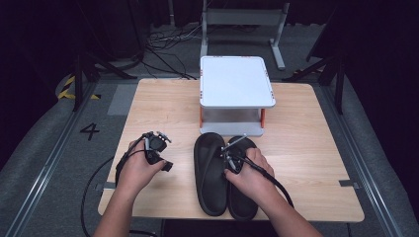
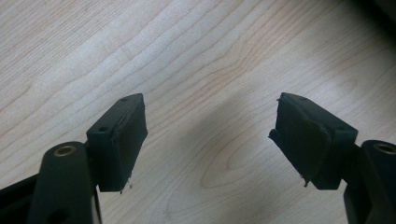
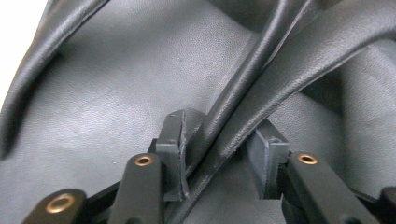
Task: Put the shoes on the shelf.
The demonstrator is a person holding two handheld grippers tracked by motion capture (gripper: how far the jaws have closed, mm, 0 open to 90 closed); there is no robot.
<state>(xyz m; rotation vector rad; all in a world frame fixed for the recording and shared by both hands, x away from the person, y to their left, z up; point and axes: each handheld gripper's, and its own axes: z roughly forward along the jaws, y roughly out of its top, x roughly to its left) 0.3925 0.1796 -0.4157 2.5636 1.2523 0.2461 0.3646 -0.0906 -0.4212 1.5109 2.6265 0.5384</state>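
Note:
Two black slippers lie side by side, toes away from me, near the table's front edge: the left slipper [image 1: 209, 173] and the right slipper [image 1: 243, 200]. My right gripper [image 1: 231, 160] sits over the seam between them. In the right gripper view, the right gripper [image 3: 219, 144] is shut on the two black strap edges [image 3: 275, 56] where they meet, above a smooth black footbed [image 3: 116, 102]. My left gripper [image 1: 160, 157] is to the left of the slippers, apart from them. It stands open [image 2: 210, 135] over bare wood with nothing between its pads.
A white two-level shelf [image 1: 236, 81] with orange posts stands at the back middle of the wooden table [image 1: 306, 148], just beyond the slippers' toes. Cables trail from both grippers over the front edge. Stands and cables sit on the dark floor beyond.

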